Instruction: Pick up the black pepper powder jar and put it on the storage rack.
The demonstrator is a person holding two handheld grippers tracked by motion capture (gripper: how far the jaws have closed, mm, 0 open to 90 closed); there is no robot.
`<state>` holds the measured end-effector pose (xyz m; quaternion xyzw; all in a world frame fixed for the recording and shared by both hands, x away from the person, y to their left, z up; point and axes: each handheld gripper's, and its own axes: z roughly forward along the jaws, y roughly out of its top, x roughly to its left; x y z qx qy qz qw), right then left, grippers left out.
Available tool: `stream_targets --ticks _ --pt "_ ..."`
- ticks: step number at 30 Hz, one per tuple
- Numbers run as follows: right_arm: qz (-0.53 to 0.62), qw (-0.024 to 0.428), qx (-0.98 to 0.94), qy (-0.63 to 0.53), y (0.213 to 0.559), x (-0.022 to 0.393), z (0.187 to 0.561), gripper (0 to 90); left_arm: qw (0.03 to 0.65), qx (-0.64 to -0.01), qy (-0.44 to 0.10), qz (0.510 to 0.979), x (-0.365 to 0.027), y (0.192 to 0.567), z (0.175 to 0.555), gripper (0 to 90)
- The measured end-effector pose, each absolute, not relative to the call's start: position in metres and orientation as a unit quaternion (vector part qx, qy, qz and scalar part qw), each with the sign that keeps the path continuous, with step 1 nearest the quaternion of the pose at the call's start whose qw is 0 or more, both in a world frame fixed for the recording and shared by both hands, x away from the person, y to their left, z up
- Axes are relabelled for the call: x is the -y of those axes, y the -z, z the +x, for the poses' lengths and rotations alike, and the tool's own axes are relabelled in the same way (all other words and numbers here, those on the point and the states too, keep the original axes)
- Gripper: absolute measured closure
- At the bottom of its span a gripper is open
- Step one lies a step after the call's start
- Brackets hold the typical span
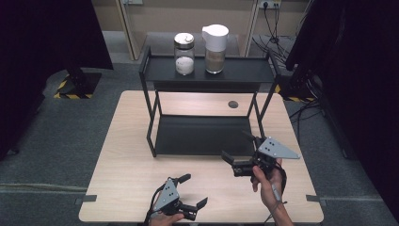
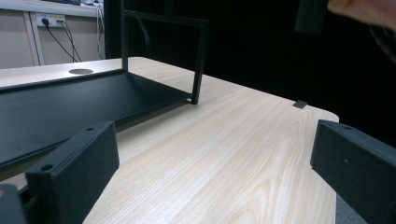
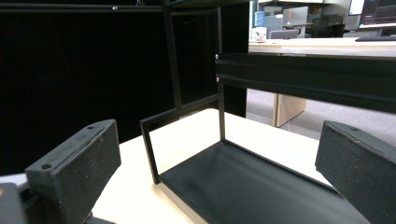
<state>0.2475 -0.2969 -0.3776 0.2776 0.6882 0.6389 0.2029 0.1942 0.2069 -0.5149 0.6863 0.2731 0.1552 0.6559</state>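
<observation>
A black two-level metal rack [image 1: 207, 75] stands on the light wooden table [image 1: 127, 160]. On its top shelf are a glass jar [image 1: 184, 53] holding white grains and a white-lidded jar [image 1: 215, 42] holding brownish grains. My left gripper [image 1: 193, 191] is open near the table's front edge, jaws wide with nothing between them. My right gripper [image 1: 237, 147] is open just in front of the rack's right front leg, held by a hand [image 1: 266, 181]. The rack's lower shelf [image 2: 56, 107] lies left in the left gripper view and the rack's lower shelf [image 3: 243, 186] lies ahead in the right gripper view.
A round cable hole [image 1: 233, 104] sits in the table behind the rack. Black curtains hang at both sides. Cables and a stand base with yellow-black tape [image 1: 70, 89] lie on the grey floor. Bare table surface spreads left of the rack.
</observation>
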Motion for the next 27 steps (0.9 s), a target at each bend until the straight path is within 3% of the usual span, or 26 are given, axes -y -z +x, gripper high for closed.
stream_targets --ticks 27 --pt "0.279 0.186 -0.704 -0.626 0.451 0.297 0.213 0.6 0.654 -0.278 -0.165 0.684 -0.209 0.516 0.195 0.4"
